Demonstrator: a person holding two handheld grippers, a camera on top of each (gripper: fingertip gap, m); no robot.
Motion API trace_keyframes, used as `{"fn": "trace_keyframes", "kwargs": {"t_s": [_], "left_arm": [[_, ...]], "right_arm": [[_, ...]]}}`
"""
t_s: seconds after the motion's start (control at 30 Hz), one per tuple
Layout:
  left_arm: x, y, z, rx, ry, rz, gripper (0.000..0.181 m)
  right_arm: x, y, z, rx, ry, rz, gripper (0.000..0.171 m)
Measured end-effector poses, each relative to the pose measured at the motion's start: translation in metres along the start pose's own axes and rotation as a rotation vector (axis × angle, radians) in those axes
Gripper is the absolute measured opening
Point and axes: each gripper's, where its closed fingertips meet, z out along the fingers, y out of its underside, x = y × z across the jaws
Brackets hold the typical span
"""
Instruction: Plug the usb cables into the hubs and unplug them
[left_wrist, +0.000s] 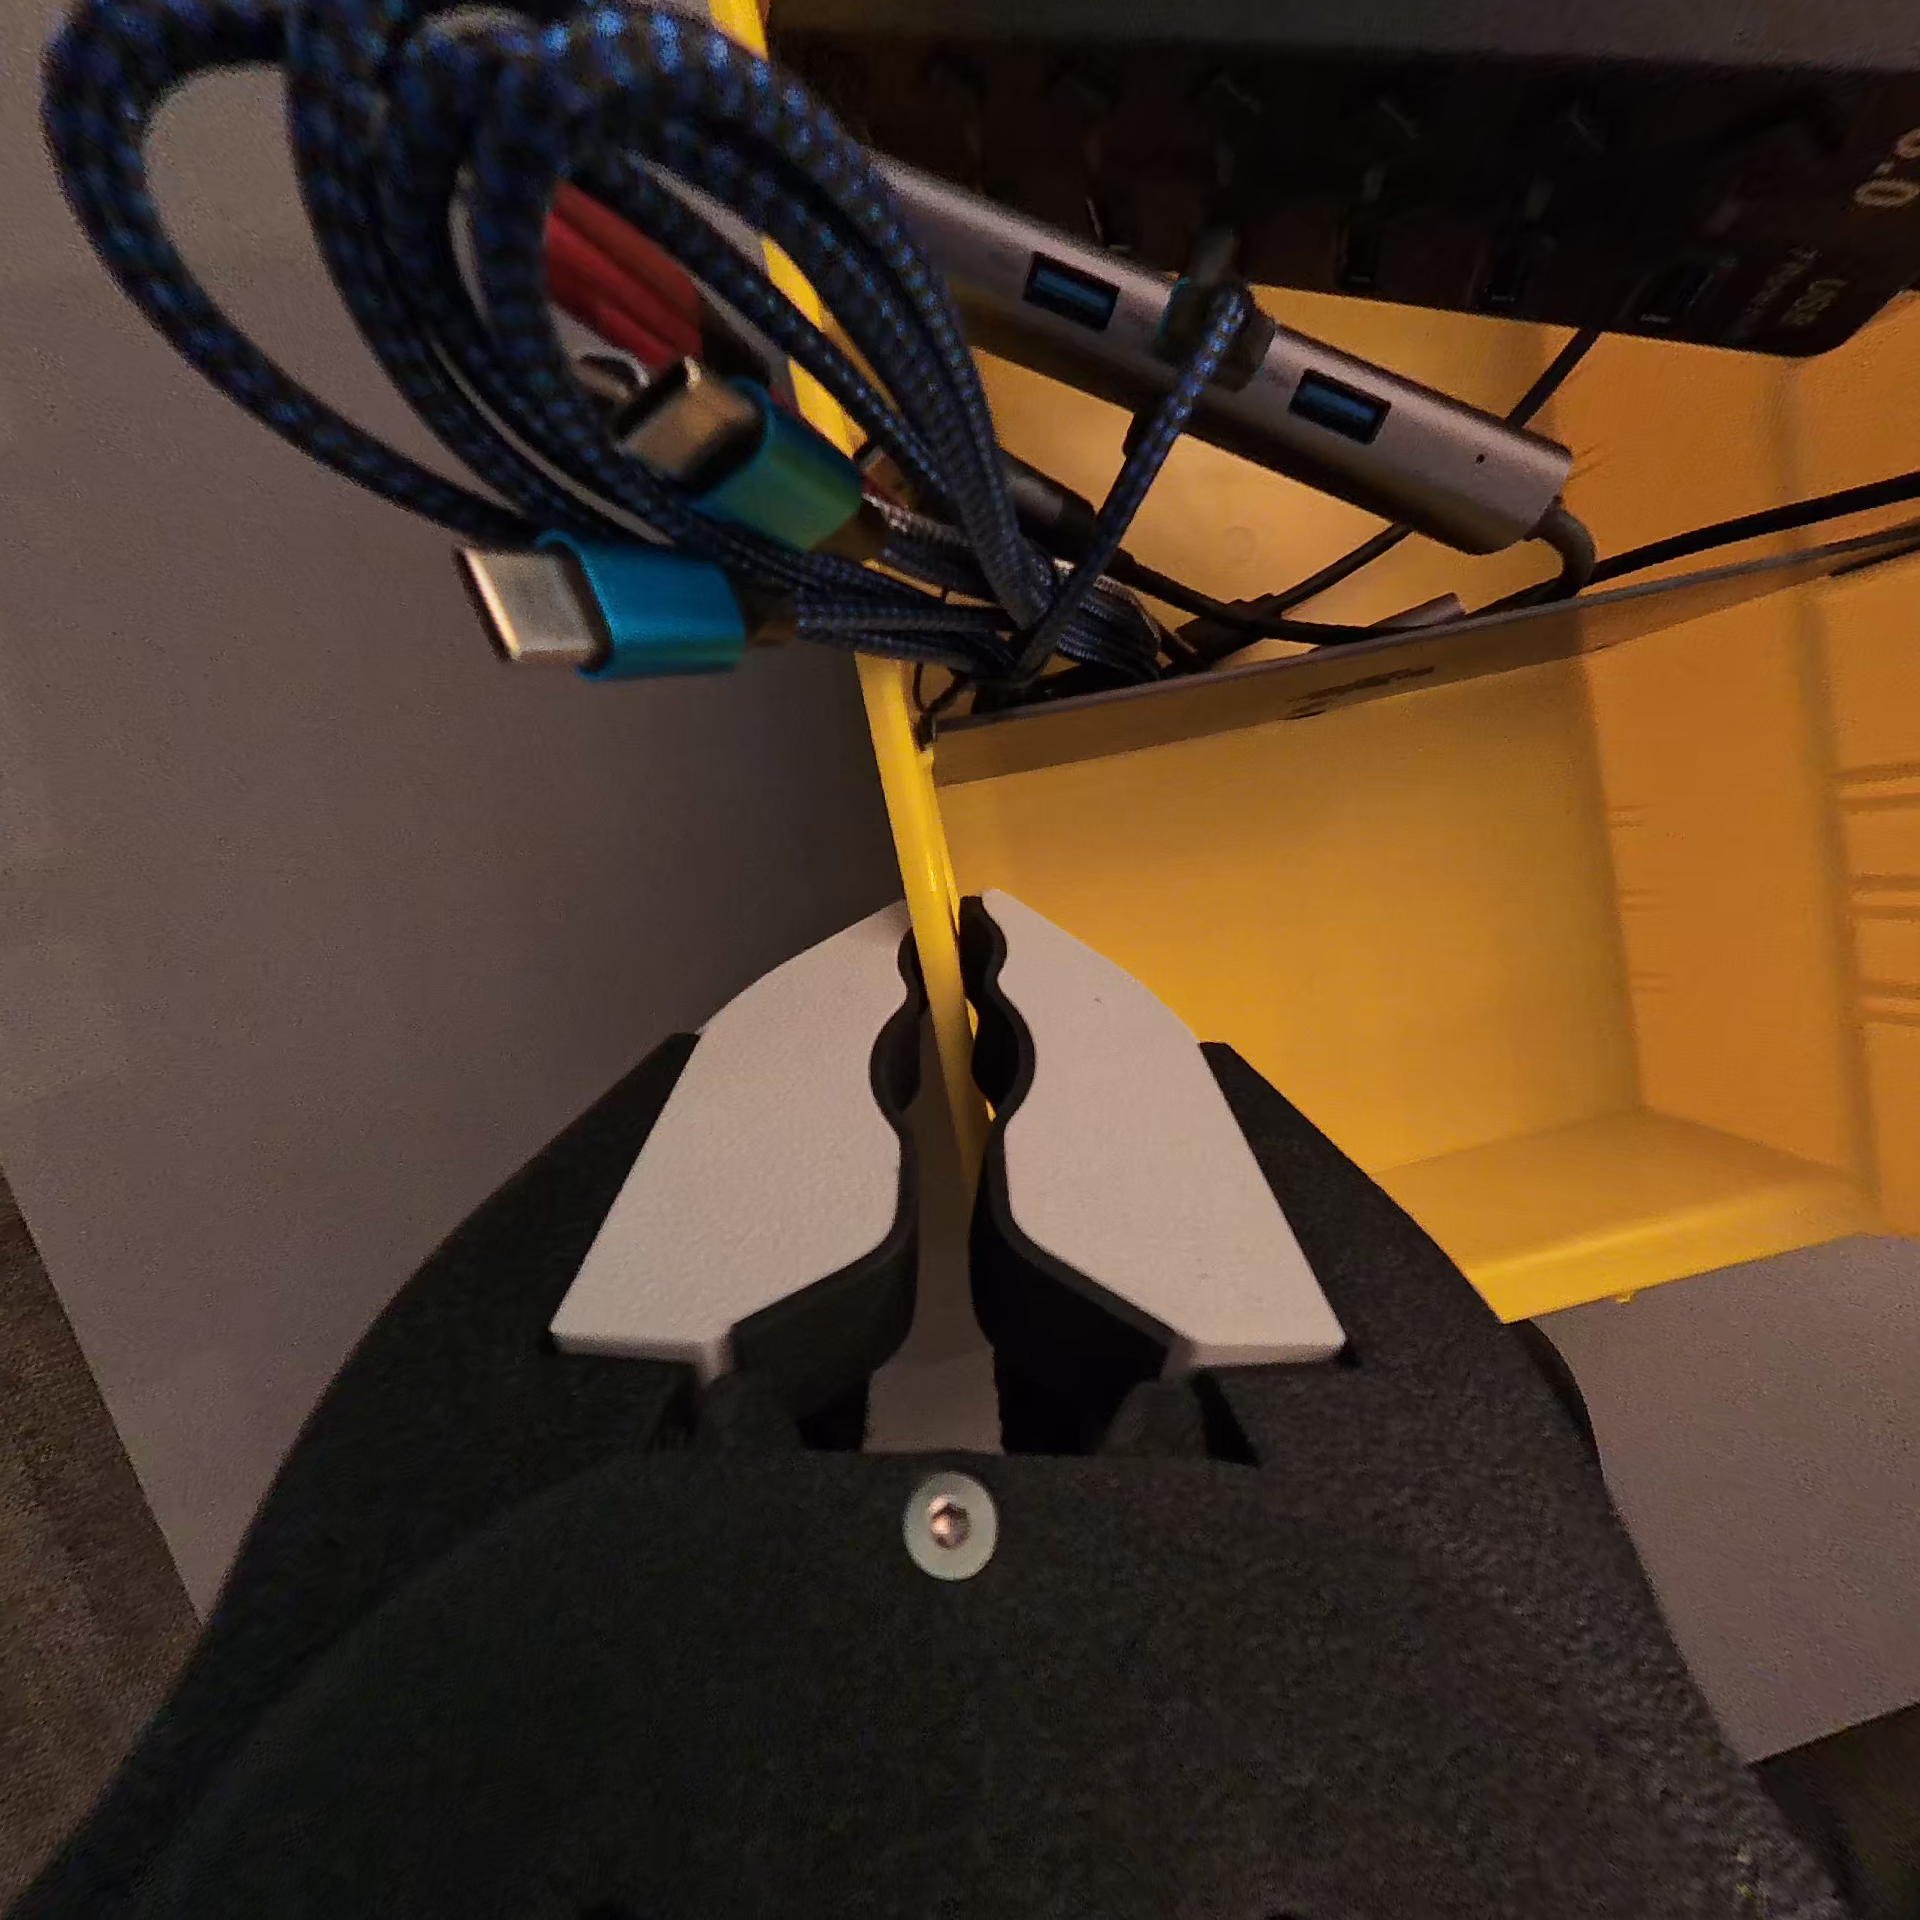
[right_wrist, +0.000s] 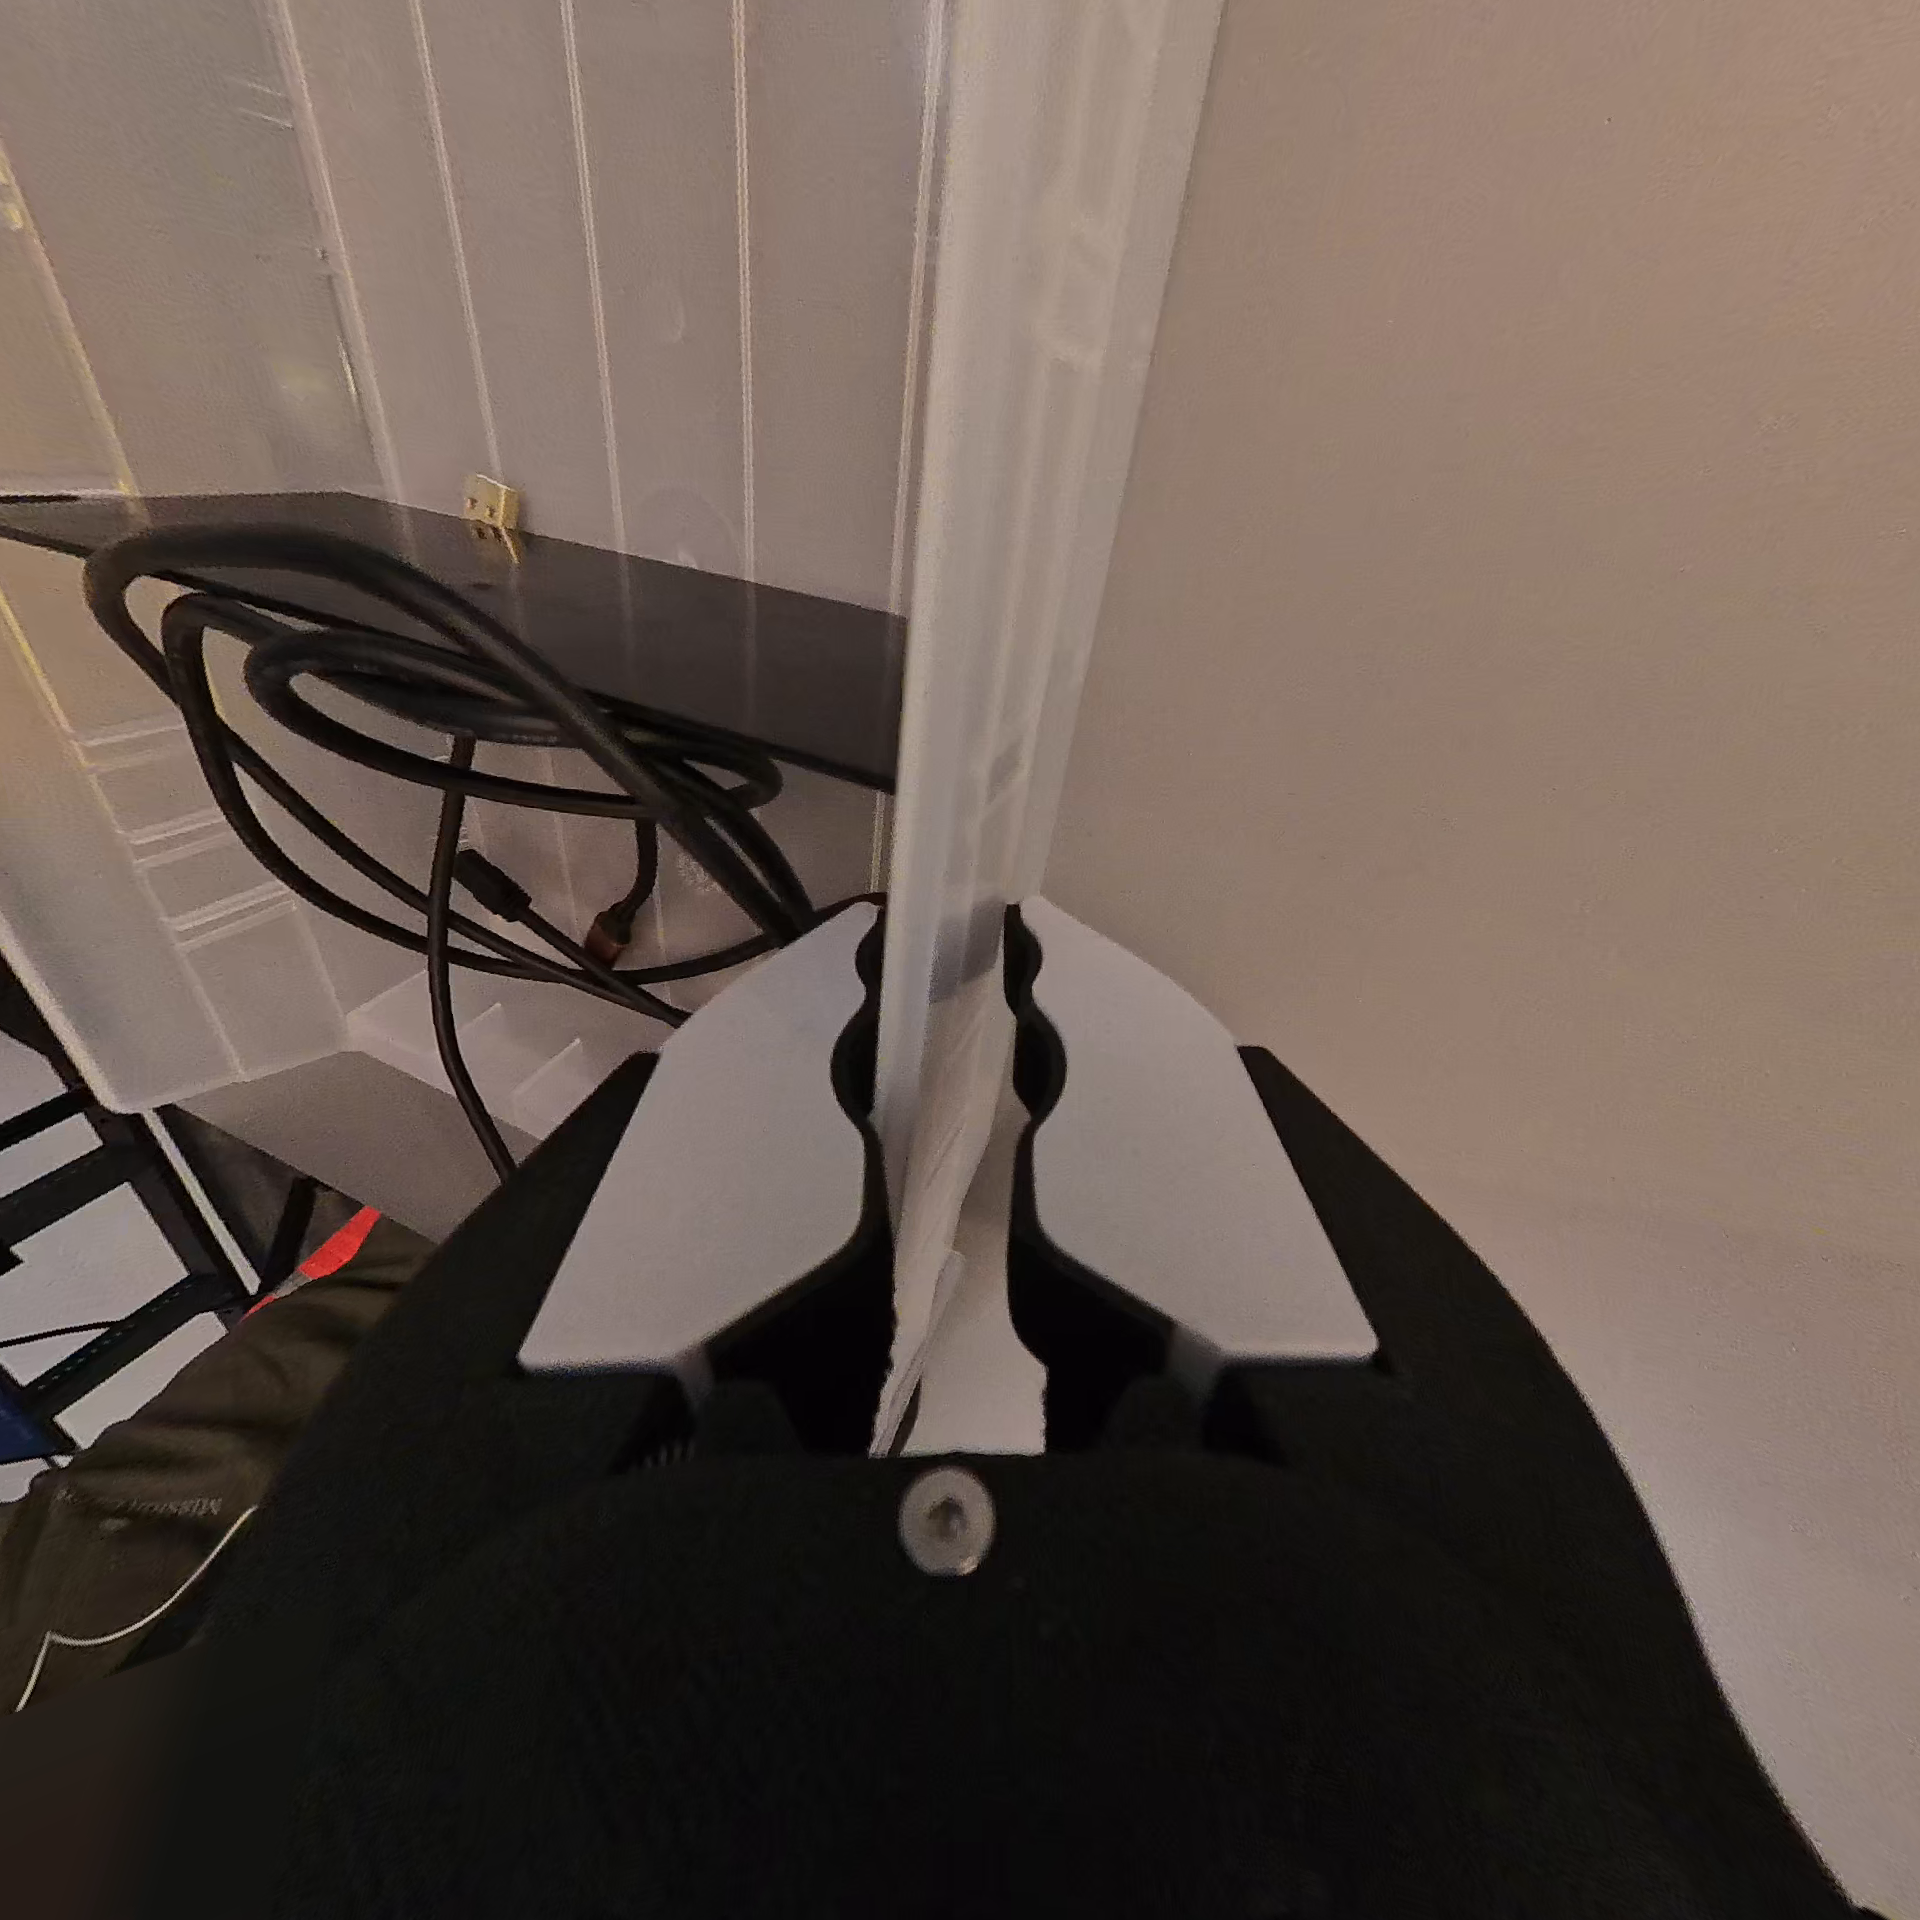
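In the left wrist view my left gripper (left_wrist: 948, 925) is shut on the thin wall of a yellow bin (left_wrist: 1299, 914). Inside the bin lies a slim grey USB hub (left_wrist: 1247, 364) with blue ports and one braided cable plugged in. A bundle of blue-black braided cables (left_wrist: 582, 260) hangs over the bin's edge, with two loose plugs in blue sleeves (left_wrist: 623, 613). In the right wrist view my right gripper (right_wrist: 940, 925) is shut on the rim of a clear plastic bin (right_wrist: 977, 520) that holds coiled black cables (right_wrist: 457, 727).
A large black hub or box (left_wrist: 1455, 177) sits at the yellow bin's top. A grey divider plate (left_wrist: 1299, 707) crosses the yellow bin. A dark plate (right_wrist: 623, 623) lies in the clear bin. A pale wall (right_wrist: 1558, 623) is to the right; dark clutter (right_wrist: 156, 1403) lies at lower left. The tips of one gripper are about 70 cm away from the tips of the other.
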Motion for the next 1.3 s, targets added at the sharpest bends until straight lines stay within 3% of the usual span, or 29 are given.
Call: {"fn": "trace_keyframes", "kwargs": {"t_s": [0.23,0.4,0.6,0.87,1.07,1.17,1.3], "left_arm": [[0.001,0.001,0.002,0.025,0.022,-0.035,0.006],[0.008,0.009,0.012,0.033,0.123,-0.133,0.022],[-0.002,-0.01,-0.018,0.297,0.165,-0.181,0.025],[0.0,-0.033,-0.081,0.573,0.131,-0.005,0.034],[0.046,-0.058,-0.12,0.797,0.109,0.218,0.042],[0.073,-0.063,-0.117,0.861,0.053,0.351,0.049],[0.105,-0.064,-0.096,0.831,0.049,0.498,0.052]], "right_arm": [[-0.002,0.0,-0.001,0.01,-0.041,0.019,0.025],[-0.003,-0.002,-0.005,0.042,-0.096,0.039,0.024],[-0.005,-0.004,-0.016,0.089,-0.109,0.078,0.025],[-0.009,-0.006,-0.056,0.245,-0.014,0.1,0.022],[-0.04,-0.014,-0.114,0.518,0.001,-0.025,0.02],[-0.068,-0.023,-0.154,0.726,-0.021,-0.133,0.019],[-0.118,-0.028,-0.21,1.052,-0.038,-0.37,0.02]]}}
